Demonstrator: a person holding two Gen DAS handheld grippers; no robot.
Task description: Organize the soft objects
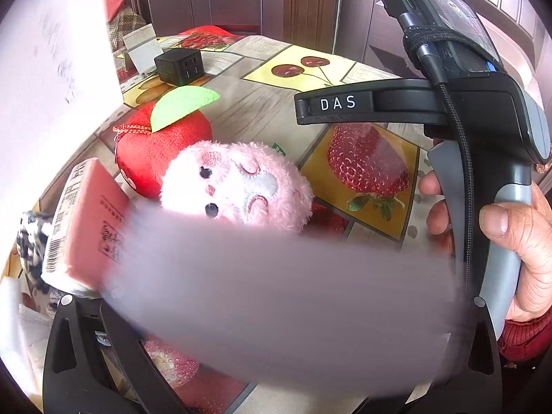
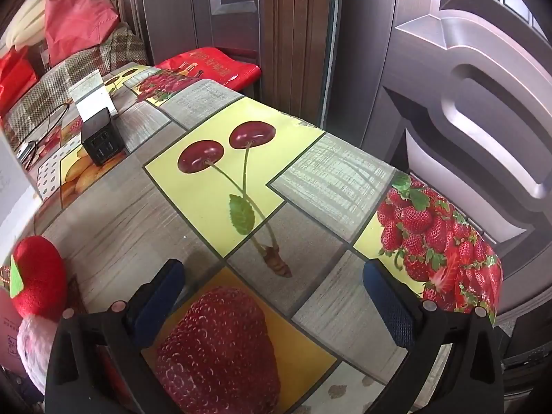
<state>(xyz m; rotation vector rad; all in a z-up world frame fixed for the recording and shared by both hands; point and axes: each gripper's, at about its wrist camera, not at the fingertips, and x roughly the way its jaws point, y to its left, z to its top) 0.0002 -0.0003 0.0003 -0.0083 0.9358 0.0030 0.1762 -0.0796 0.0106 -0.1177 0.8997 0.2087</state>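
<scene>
A pink plush toy (image 1: 238, 186) lies on the fruit-print tablecloth (image 1: 269, 103), against a red plush apple (image 1: 162, 141) with a green leaf. A pink tissue pack (image 1: 86, 227) stands tilted at their left. A blurred grey smear covers the lower middle of the left wrist view and hides my left gripper's fingertips. My right gripper (image 2: 272, 303) is open and empty above the printed strawberry; its body (image 1: 483, 158) shows at the right of the left wrist view. The apple (image 2: 38, 286) and pink toy (image 2: 34, 348) sit at its far left.
A black charger block (image 1: 179, 65) and a white box (image 1: 141, 48) stand at the table's far side. A white panel (image 1: 51, 69) rises at the left. Dark doors (image 2: 465, 103) lie past the table's right edge. Red bags (image 2: 76, 10) rest on a checked seat.
</scene>
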